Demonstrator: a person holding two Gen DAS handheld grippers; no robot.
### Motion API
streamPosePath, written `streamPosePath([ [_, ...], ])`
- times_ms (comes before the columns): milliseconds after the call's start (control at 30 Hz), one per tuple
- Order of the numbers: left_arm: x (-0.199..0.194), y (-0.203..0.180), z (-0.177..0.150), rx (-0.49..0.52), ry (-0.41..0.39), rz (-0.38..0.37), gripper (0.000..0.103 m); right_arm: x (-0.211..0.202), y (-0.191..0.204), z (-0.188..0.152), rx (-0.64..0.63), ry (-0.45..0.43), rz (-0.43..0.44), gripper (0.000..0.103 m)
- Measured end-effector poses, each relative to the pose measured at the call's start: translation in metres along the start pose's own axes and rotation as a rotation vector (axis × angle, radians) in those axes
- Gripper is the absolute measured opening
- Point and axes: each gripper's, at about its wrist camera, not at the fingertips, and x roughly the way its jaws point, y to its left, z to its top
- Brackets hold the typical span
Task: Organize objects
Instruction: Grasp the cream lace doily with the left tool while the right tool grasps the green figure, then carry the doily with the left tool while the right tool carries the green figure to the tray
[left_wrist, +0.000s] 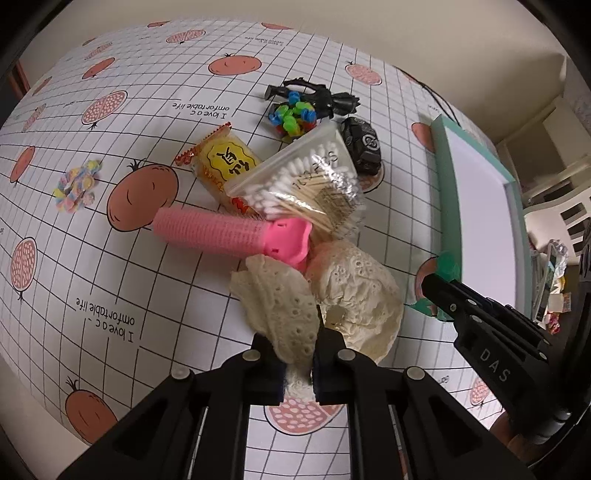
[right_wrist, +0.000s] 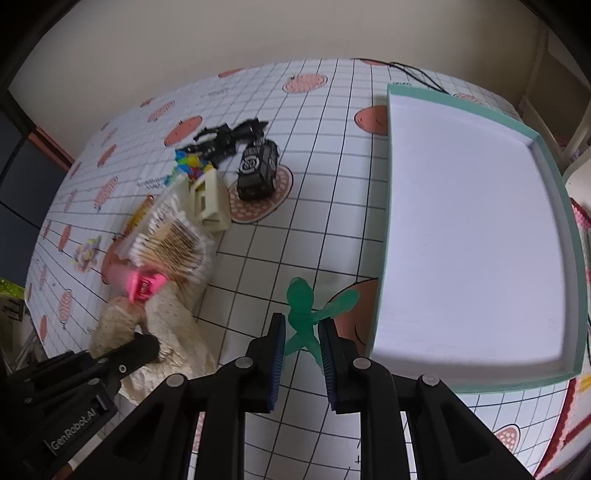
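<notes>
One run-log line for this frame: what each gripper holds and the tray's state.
left gripper: shut on cream lace cloth | right gripper: shut on green figure | tray: empty | other items: on table

Tray wall blocks right; bare tablecloth lies open beside the pile.

Cream lace cloth; pink roller; green figure; teal-rimmed white tray; grid-and-fruit tablecloth.

A home by the look of it, counter under a fruit-print grid tablecloth, cream walls behind, white cupboard furniture off to the side, household clutter on show, cotton swabs, hair roller, toy car
</notes>
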Motion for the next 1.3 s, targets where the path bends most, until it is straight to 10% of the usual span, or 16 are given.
streamPosePath([
  [1300,-0.060,-0.055,0.040,0.019,-0.381,-0.233,0.010,-0.054,-0.036,0.029,0.085,-0.292,-0.036,0.020],
])
